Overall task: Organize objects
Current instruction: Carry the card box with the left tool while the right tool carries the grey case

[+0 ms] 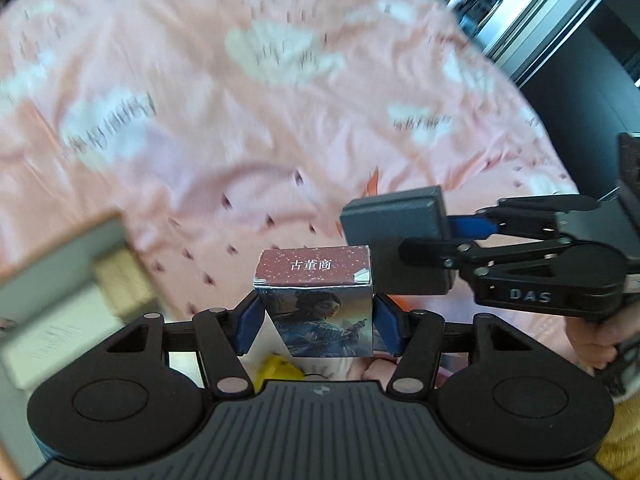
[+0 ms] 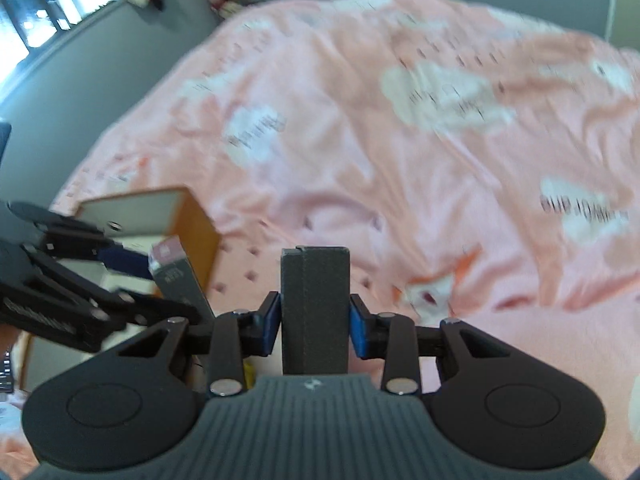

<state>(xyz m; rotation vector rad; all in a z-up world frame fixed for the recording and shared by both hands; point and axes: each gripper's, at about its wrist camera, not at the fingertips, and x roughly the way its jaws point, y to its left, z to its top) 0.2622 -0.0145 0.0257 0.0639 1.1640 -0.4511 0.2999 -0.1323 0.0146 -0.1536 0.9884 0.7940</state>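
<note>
Left wrist: left tongs (image 1: 316, 324) clamp picture box (image 1: 314, 300); right tongs (image 2: 314, 324) clamp grey case (image 2: 314, 308).

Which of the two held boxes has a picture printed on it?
The box in the left tongs: the printed box shows a figure and white characters. The grey box in the right tongs is plain.

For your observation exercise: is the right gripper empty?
No, the right gripper is clamped on a dark grey box held between its blue pads.
</note>
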